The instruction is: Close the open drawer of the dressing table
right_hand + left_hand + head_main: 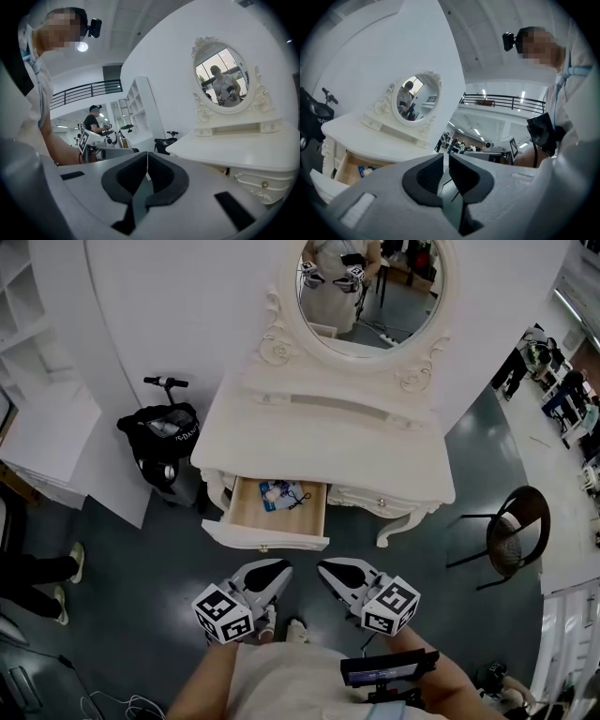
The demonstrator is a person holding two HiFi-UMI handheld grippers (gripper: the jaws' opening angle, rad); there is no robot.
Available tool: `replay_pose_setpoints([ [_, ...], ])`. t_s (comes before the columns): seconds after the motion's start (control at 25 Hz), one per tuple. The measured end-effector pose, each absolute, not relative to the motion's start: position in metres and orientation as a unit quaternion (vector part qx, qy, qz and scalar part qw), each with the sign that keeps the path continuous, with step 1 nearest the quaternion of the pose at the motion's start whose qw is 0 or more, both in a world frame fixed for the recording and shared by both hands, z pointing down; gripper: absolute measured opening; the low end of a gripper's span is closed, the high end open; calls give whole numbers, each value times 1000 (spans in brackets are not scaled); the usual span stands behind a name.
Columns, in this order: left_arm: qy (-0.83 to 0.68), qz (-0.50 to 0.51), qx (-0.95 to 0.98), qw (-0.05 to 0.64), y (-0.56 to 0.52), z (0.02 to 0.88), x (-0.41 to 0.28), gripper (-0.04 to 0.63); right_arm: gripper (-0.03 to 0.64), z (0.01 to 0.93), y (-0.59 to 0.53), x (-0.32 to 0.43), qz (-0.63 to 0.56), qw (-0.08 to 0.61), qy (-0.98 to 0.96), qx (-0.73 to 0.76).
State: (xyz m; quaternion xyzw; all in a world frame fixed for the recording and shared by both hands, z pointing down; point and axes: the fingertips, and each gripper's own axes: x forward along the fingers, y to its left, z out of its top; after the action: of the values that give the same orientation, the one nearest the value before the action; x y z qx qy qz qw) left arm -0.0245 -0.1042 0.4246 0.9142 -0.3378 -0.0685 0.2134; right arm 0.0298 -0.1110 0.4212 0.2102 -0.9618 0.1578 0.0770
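Note:
The white dressing table (328,442) stands against the wall under an oval mirror (370,292). Its left drawer (265,538) is pulled out, showing a wooden bottom and a blue packet (281,495). My left gripper (278,567) hangs just in front of the drawer's front panel, shut and empty. Beside it on the right is my right gripper (325,568), also shut and empty, its pads touching. Neither touches the drawer. In the left gripper view the left gripper (446,157) points past the drawer (347,168). In the right gripper view the right gripper (147,154) points left of the table (234,152).
A black scooter (159,442) leans by the table's left side. A dark round chair (516,521) stands to the right. White shelving (37,362) fills the far left, with a bystander's feet (66,577) on the floor near it. People work in the far right background.

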Motion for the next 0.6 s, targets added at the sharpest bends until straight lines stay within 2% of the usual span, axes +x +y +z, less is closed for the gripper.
replay_pose_setpoints([
  [0.6, -384, -45, 892, 234, -112, 462, -50, 139, 17, 430, -110, 21, 167, 83, -962, 199],
])
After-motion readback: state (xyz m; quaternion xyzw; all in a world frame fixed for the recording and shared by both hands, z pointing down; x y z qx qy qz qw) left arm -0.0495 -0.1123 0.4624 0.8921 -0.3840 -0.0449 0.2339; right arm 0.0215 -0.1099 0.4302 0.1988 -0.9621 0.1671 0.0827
